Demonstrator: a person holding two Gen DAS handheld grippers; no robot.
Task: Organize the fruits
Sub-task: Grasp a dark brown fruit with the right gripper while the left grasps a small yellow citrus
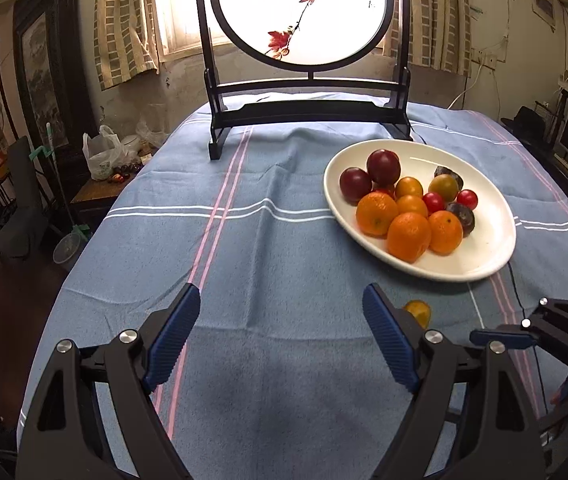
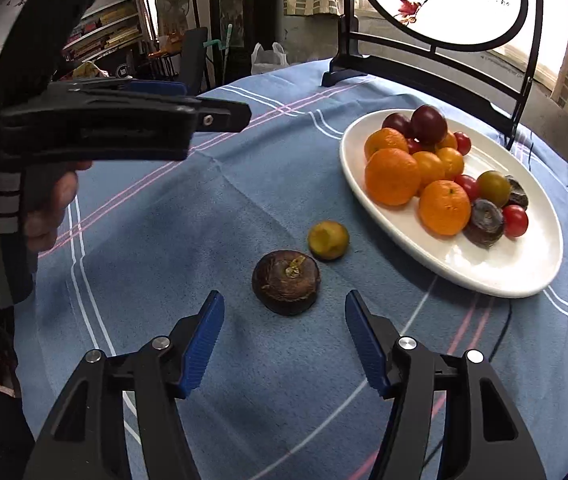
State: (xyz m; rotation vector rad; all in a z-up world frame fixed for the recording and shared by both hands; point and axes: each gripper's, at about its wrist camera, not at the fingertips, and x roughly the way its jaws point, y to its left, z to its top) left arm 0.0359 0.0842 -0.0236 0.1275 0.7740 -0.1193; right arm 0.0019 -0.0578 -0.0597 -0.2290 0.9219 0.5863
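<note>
Right gripper (image 2: 284, 312) is spread wide, holding nothing, its tips just short of a dark brown fruit (image 2: 286, 282) on the blue tablecloth (image 2: 188, 240); a small yellow fruit (image 2: 328, 240) lies just beyond it, apart. Left gripper (image 1: 282, 304) is also wide open w/ nothing in it, over bare cloth. White oval plate (image 2: 496, 272) holds oranges (image 2: 393, 176), dark red plums (image 2: 428, 124), cherry tomatoes (image 2: 515, 220) & more dark brown fruits.

You are in a lived-in home: curtains (image 1: 124, 20) frame the window, bookshelves (image 2: 104, 34) line one wall, and a painted round screen (image 1: 308, 12) stands on the cloth-covered bench (image 1: 264, 240)
</note>
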